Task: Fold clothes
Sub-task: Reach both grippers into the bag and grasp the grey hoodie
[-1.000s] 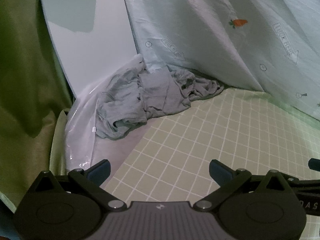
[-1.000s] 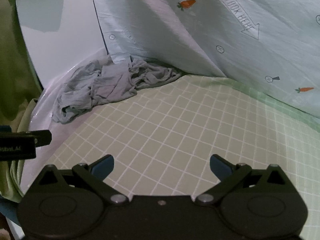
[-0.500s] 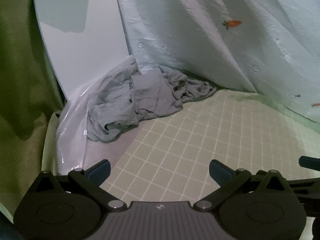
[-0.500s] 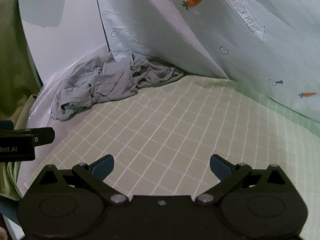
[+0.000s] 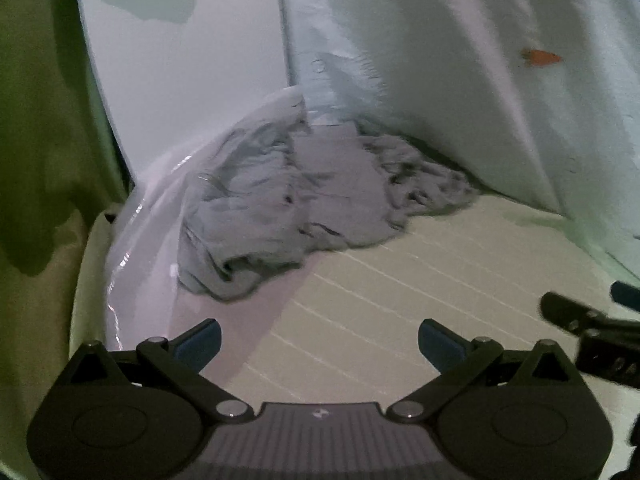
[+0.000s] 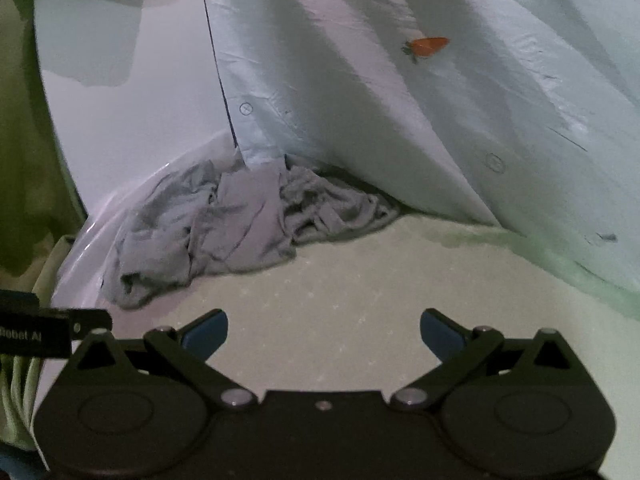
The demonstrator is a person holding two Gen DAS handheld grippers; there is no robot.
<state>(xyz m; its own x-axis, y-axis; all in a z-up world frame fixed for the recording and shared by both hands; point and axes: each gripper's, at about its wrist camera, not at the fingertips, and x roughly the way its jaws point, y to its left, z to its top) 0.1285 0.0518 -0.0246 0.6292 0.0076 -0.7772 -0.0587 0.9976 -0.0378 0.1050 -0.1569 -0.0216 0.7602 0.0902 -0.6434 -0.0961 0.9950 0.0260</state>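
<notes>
Garment [image 5: 304, 208]: one crumpled grey piece of clothing, lying ahead of both grippers at the far left end of the checked mat [image 5: 420, 280].

My left gripper [image 5: 318, 346] has its jaws spread wide with nothing between them, only bare mat and a strip of pale surface [image 5: 224, 340]. My right gripper [image 6: 324, 338] is also spread and empty, over the mat. Part of the right tool shows at the right edge of the left view, so the two are side by side.

From the left gripper the garment lies ahead and slightly left, near but not touching. From the right gripper it lies ahead and clearly left, [image 6: 224, 228] in that view. I judge the left gripper the nearer one. The heap's long axis runs from near left to far right, roughly across my line of reach. Its near-left end rests on the pale surface; its far-right end rests on the mat.

Behind it, a pale blue sheet [image 6: 400, 120] with a carrot print [image 6: 426, 46] hangs down, and its lower edge appears to touch the garment's far side. A white panel [image 5: 192, 92] stands to the left of that.

A clear plastic sheet or bag [image 5: 136, 240] lies along the garment's left side; whether the garment lies in it or only against it I cannot tell.
</notes>
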